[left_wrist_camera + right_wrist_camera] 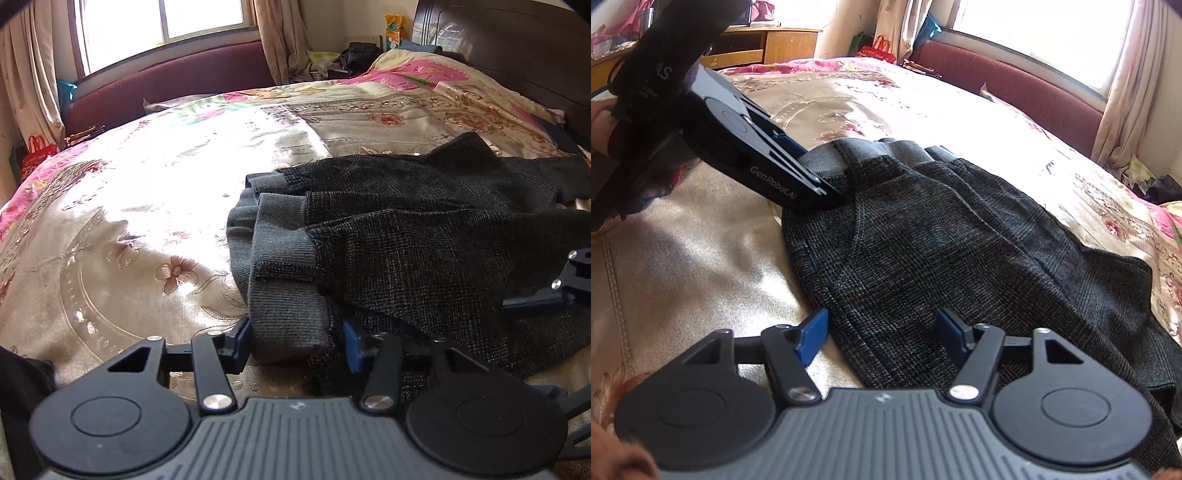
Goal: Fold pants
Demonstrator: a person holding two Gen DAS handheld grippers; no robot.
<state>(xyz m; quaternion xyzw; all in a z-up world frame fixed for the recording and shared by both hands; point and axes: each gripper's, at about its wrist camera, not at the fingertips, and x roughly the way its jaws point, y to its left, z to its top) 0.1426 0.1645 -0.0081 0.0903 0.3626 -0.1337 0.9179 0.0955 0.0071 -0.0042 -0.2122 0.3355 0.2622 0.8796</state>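
Note:
Dark grey checked pants point(406, 240) lie bunched on the bed, with their grey ribbed cuffs point(284, 314) toward the left wrist camera. My left gripper point(297, 345) straddles the nearest cuff. The cuff fills most of the gap between the blue pads and does not look squeezed. In the right wrist view the left gripper point(831, 192) reaches that cuff point(827, 162) from the left. My right gripper point(881, 338) stands part open over the near edge of the pants point(942, 240), with flat cloth between its pads. Part of the right gripper point(546, 295) also shows at the left wrist view's right edge.
The bed carries a shiny floral bedspread point(147, 221), with a dark headboard point(517, 55) at the back right. A maroon window seat point(1015, 85) and curtains point(1126, 92) run along the far side. A wooden desk point(768, 44) stands behind a person's gloved hand point(646, 81) on the left gripper.

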